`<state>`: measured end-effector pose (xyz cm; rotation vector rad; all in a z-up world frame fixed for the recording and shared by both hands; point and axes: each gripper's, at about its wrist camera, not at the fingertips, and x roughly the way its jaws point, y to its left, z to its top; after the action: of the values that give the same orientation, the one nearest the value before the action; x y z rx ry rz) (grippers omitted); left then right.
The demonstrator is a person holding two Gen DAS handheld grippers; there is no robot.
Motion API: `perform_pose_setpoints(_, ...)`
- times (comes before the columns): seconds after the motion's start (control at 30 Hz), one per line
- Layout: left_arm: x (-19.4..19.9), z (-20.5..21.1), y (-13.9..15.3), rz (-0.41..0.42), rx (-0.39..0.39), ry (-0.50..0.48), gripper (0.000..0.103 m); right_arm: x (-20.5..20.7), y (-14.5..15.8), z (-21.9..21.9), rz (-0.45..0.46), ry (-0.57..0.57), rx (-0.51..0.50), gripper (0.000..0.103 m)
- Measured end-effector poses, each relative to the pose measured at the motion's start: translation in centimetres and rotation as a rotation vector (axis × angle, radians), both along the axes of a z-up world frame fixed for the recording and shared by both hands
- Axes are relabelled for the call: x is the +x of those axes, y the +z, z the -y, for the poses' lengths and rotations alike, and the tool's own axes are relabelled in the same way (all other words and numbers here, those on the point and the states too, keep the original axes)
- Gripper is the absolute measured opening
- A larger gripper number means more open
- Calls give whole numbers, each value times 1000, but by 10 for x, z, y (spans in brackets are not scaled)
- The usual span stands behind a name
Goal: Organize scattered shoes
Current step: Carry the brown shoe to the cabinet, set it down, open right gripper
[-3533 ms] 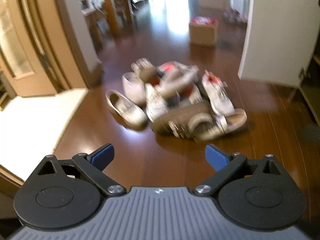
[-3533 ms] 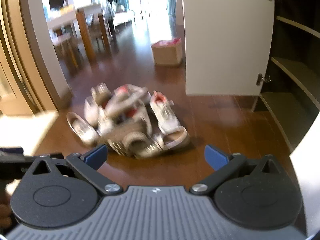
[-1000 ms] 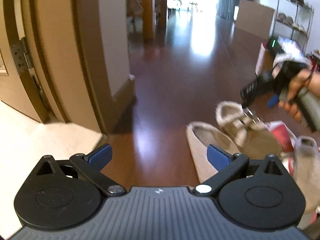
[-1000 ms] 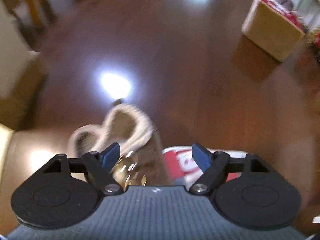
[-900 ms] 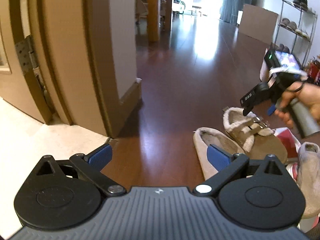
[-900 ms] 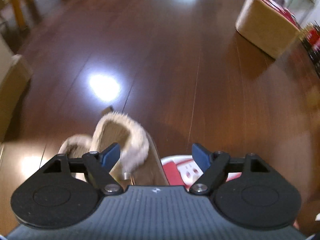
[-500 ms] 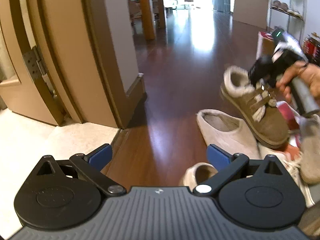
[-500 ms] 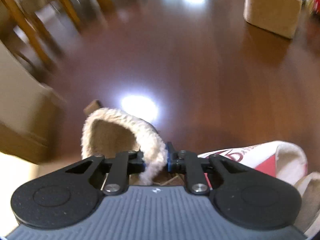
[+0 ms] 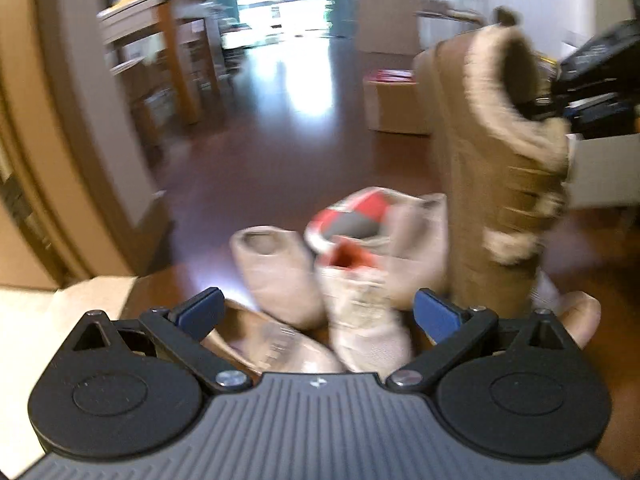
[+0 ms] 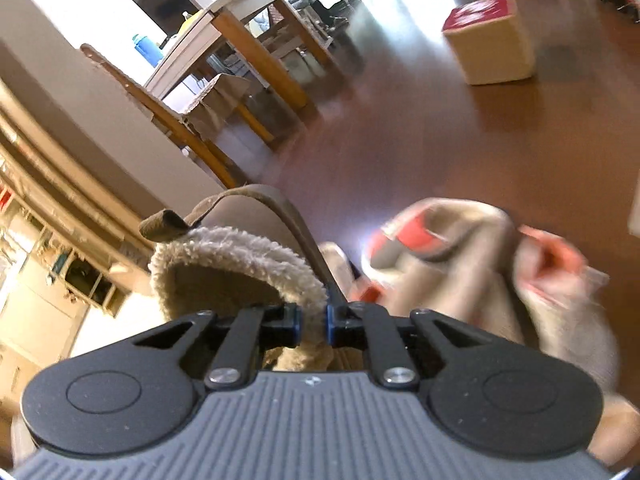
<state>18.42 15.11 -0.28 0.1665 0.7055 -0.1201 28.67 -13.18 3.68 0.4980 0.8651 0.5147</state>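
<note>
Right gripper [image 10: 312, 326]: jaws nearly together, clamped on the fleece-lined collar of a brown shoe [image 10: 240, 264], having just closed on it; the shoe [image 9: 496, 168] hangs heel-up, toe down, lifted over the pile; left gripper [image 9: 316, 312]: jaws spread wide, nothing between them, held above the heap; shoe pile [image 9: 344, 264] on dark wooden floor [image 9: 248, 168]: pale slip-on [image 9: 276, 272], red-and-white sneaker [image 9: 352, 216], laced light sneaker [image 9: 364, 320], blurred; surroundings: cardboard box [image 10: 492, 40] well beyond the pile; wooden table [image 10: 240, 32] and chair [image 10: 168, 116] at left; door frame [image 9: 80, 152] beside the heap.
</note>
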Motion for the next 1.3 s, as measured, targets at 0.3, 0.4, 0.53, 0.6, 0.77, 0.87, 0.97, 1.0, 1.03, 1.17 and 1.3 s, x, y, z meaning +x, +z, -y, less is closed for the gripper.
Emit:
perform_pose_setpoints(0.3,-90,132,88,-38,146,-277,102,-241,-25,215,-266,-262,-399,12)
perform_pose_setpoints(0.4,-117,168,111,-48,146,-303,102,-281,-68,252,-362,-318,-478,12)
perform_pose_setpoints(0.53,-131,195,118,-82,59,-286,102,-307,-153,321,-512,-466,-476,15)
perform_pose_setpoints(0.6,-129,208,105,-122,35,-282,102,-310,-170,335,-493,-513,-445,33)
perform_pose_setpoints(0.77,-117,228,51,-245,49,-288,102,-350,-166,372,-334,-648,-255,99)
perform_pose_setpoints(0.87,-114,234,26,-292,55,-313,102,-393,-170,366,-243,-578,-296,102)
perform_pose_setpoints(0.97,-114,251,-2,-309,86,-357,102,-408,-195,336,-232,-502,-426,102)
perform_pose_setpoints(1.0,-114,259,-9,-310,90,-371,102,-411,-203,328,-244,-487,-462,102)
perform_pose_setpoints(1.03,-115,267,-15,-312,95,-385,102,-415,-207,321,-256,-480,-492,102)
perform_pose_setpoints(1.17,-118,297,-34,-323,77,-426,102,-405,-234,299,-247,-492,-512,102)
perform_pose_setpoints(1.3,-120,313,-44,-344,25,-413,102,-379,-273,291,-254,-454,-626,90)
